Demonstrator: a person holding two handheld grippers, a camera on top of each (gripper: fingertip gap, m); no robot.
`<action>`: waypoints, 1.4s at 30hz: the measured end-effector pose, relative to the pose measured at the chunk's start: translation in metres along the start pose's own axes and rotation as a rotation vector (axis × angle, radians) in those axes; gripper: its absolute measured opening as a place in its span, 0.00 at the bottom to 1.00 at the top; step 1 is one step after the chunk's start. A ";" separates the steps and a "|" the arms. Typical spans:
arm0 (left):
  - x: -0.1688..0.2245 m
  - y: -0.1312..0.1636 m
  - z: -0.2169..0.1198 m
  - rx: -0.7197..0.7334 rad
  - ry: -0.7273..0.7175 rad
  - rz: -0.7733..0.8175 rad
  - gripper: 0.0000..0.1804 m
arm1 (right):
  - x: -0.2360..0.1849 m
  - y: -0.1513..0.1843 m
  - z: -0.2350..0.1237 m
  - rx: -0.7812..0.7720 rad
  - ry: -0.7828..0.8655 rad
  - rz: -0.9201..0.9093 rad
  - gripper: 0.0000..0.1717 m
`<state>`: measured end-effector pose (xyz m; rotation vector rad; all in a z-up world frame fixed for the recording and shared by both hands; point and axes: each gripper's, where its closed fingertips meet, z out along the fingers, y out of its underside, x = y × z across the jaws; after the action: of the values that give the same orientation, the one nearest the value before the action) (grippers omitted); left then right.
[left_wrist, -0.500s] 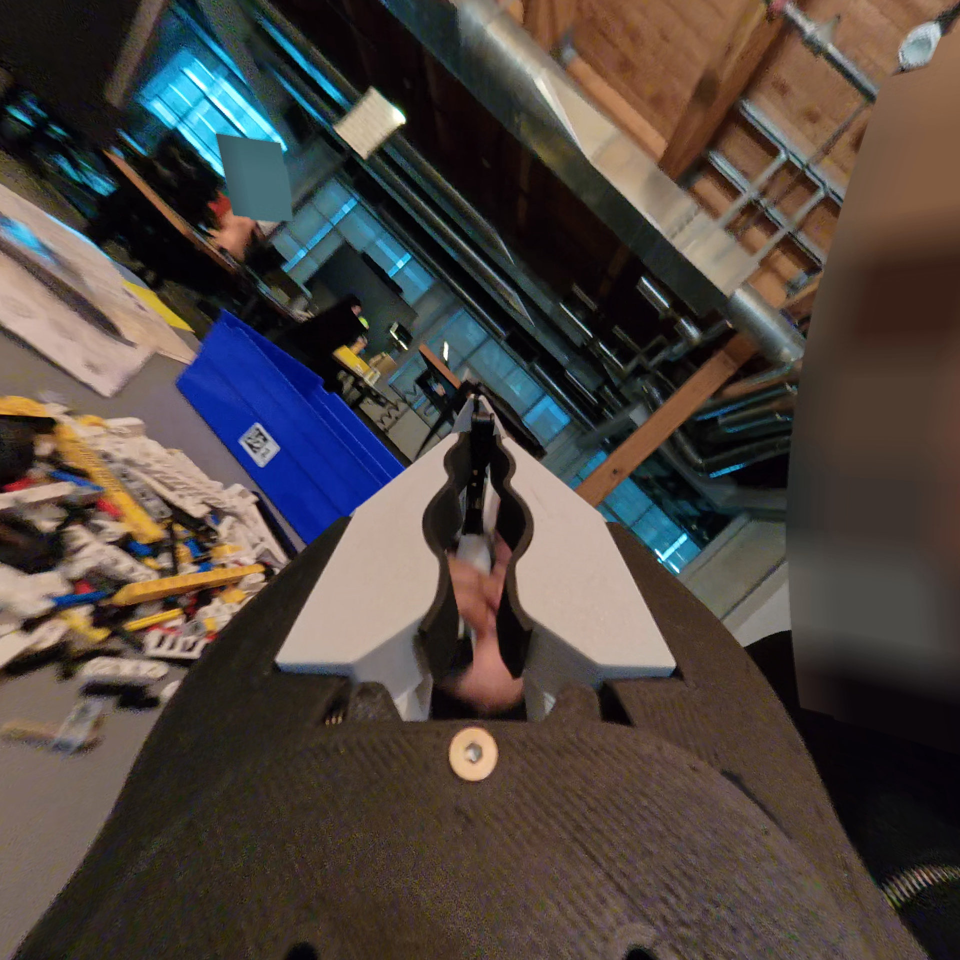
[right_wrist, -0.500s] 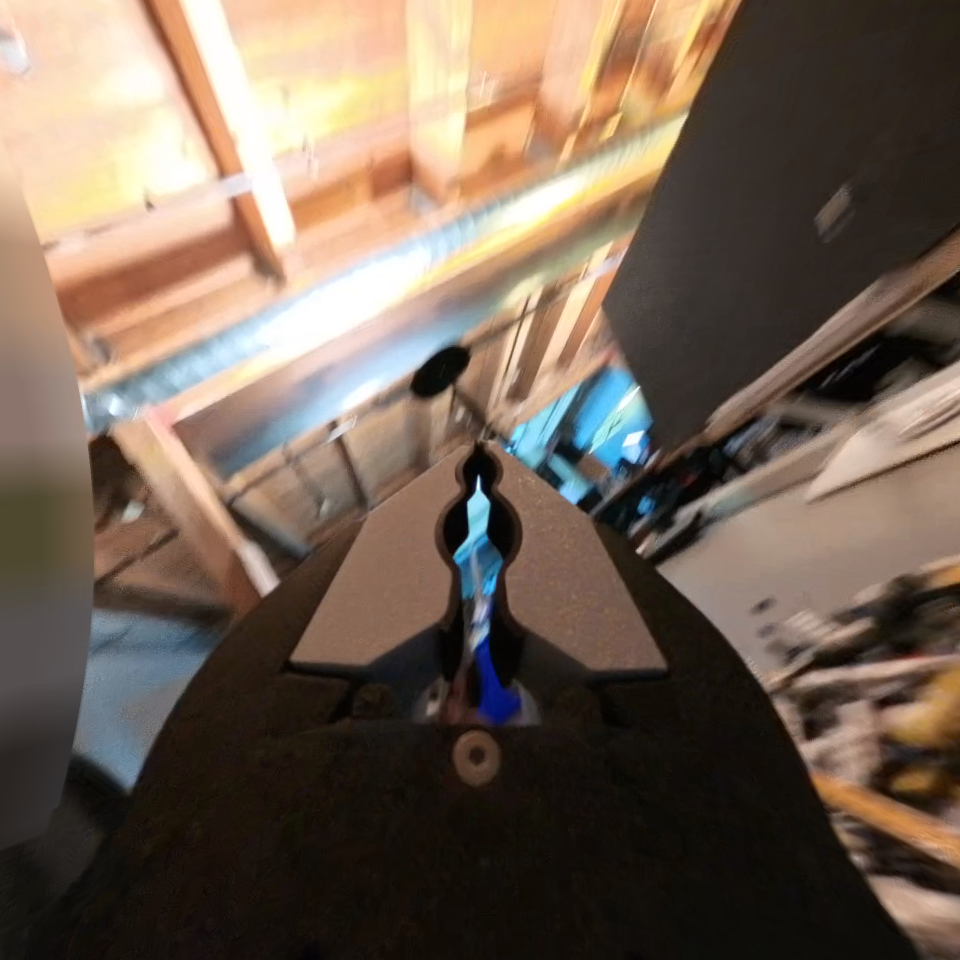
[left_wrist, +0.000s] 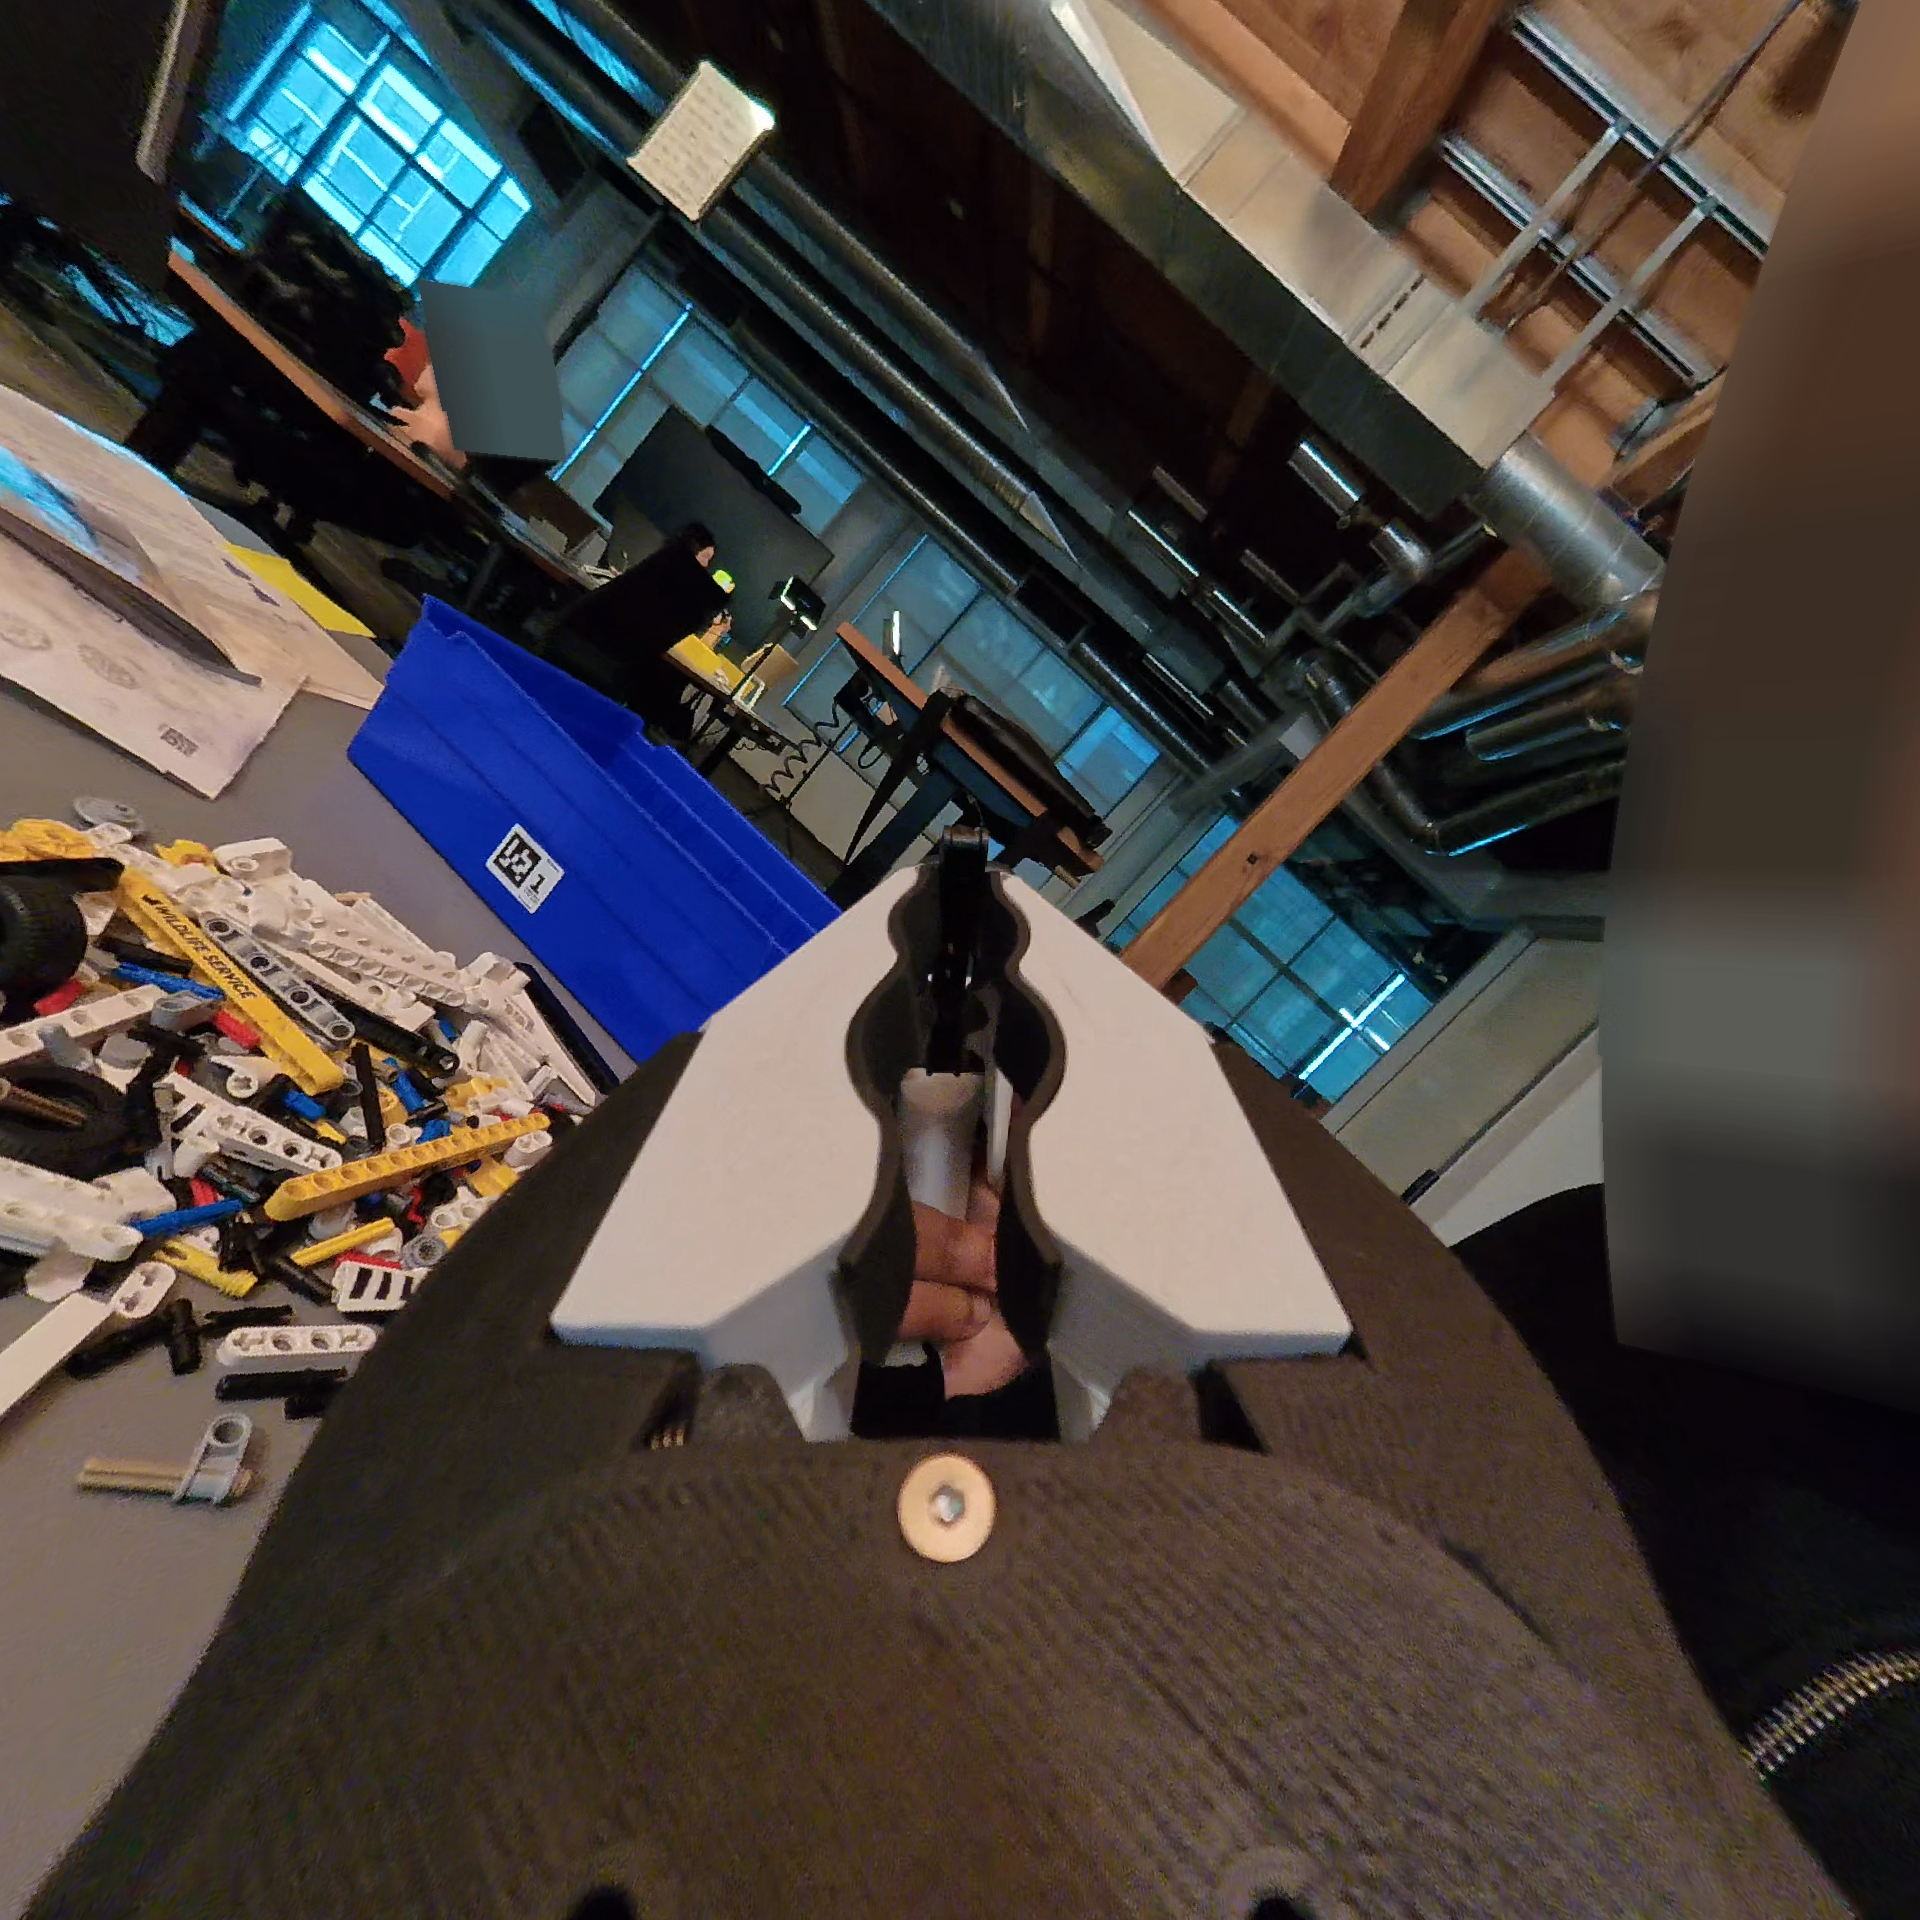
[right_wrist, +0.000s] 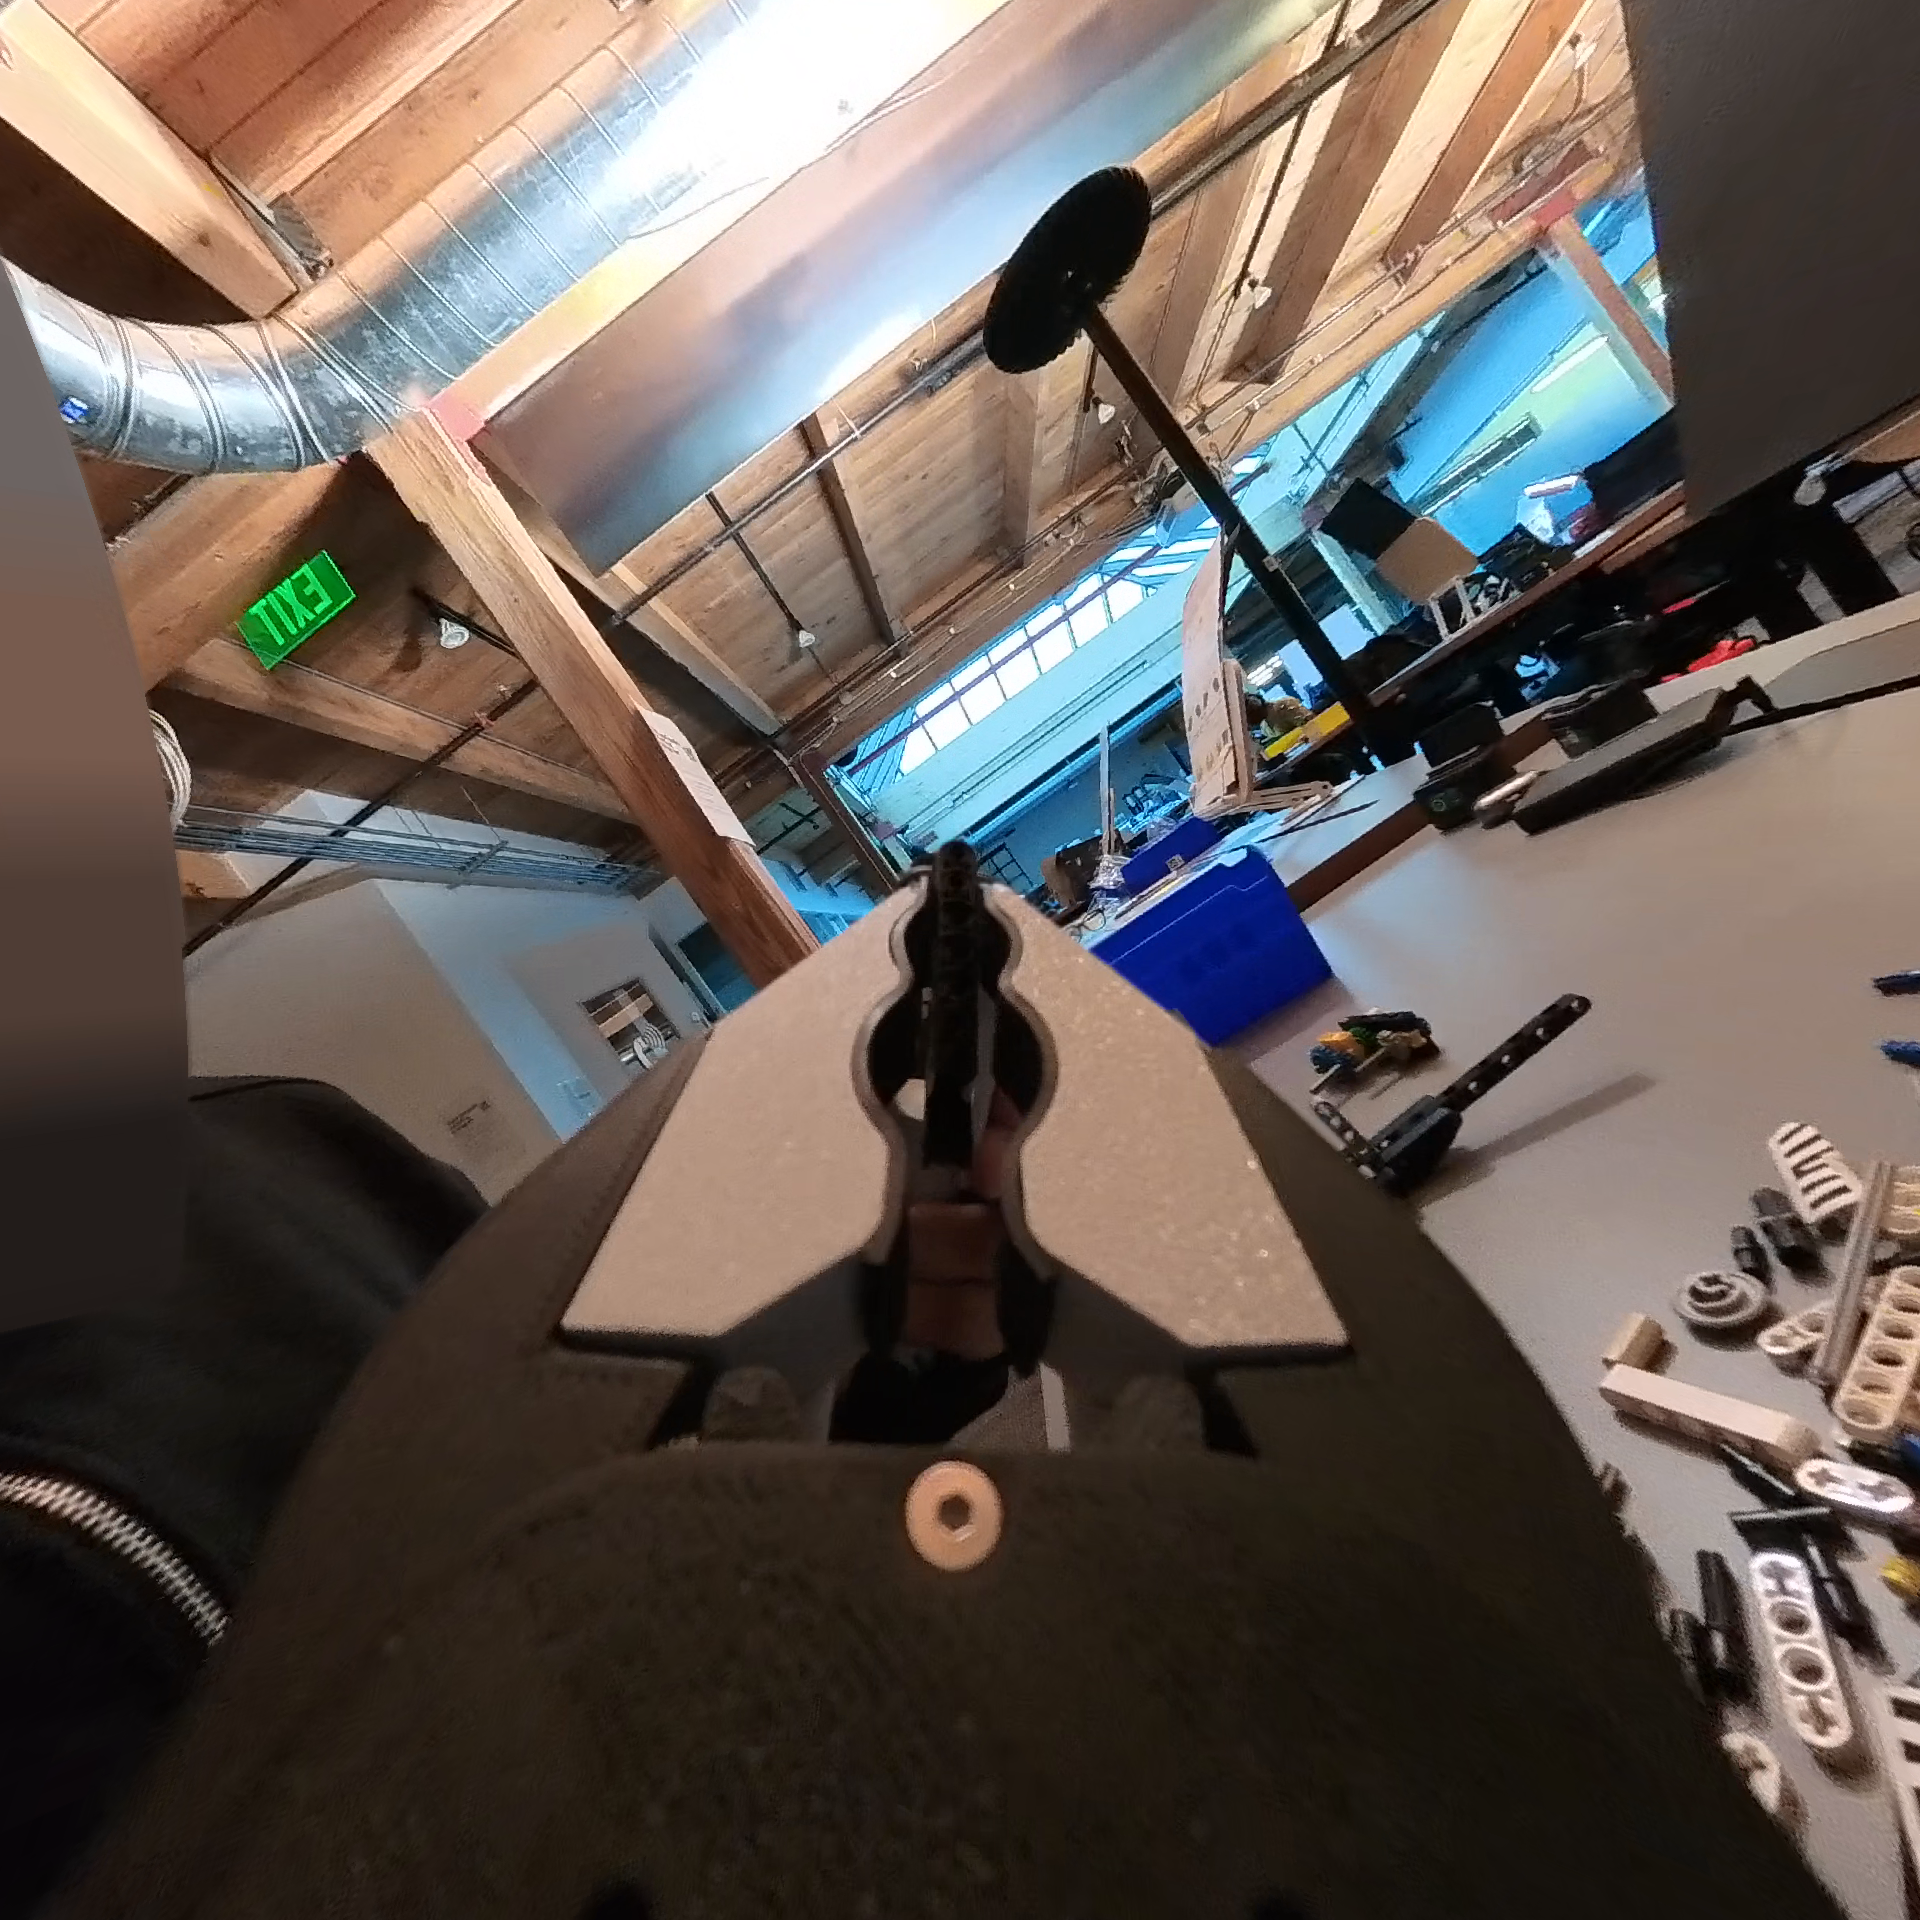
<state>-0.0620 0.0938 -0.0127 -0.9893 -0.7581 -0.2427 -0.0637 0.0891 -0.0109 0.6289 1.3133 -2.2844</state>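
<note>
Above the near edge of the grey table (right_wrist: 1662, 914), both tongs are tilted up toward the ceiling, well clear of anything lying on it. The left gripper (left_wrist: 961, 883) is clenched on a thin black plastic strip (left_wrist: 958, 935), seen edge-on; the strip's long axis runs along the fingers and its end pokes out just past the tips. The right gripper (right_wrist: 954, 894) is likewise clamped on a narrow black knobbly plastic piece (right_wrist: 951, 987), also lying lengthwise in the jaws and jutting a little beyond them (whether these are two parts or one I cannot tell).

Down to the left of the left gripper lies a heap of white, yellow and black building-toy parts (left_wrist: 239, 1091), with a blue plastic bin (left_wrist: 582, 831) just beyond it, farther off. To the right of the right gripper, a long black holed beam (right_wrist: 1496, 1070) lies apart on the table, and more loose pale pieces (right_wrist: 1849, 1299) sit nearer, at the right edge.
</note>
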 end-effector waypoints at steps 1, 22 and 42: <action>0.000 0.000 -0.001 -0.001 0.004 -0.009 0.03 | 0.000 0.000 0.000 -0.005 0.003 -0.003 0.03; -0.011 0.049 0.010 -0.257 -0.055 0.013 0.04 | 0.016 -0.036 -0.026 0.238 0.030 0.136 0.00; -0.004 0.048 -0.004 -0.398 -0.051 0.102 0.04 | 0.002 0.010 -0.031 -0.281 -0.033 -0.016 0.12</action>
<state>-0.0389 0.1161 -0.0488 -1.4114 -0.7178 -0.2868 -0.0542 0.1112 -0.0331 0.4825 1.5897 -2.0590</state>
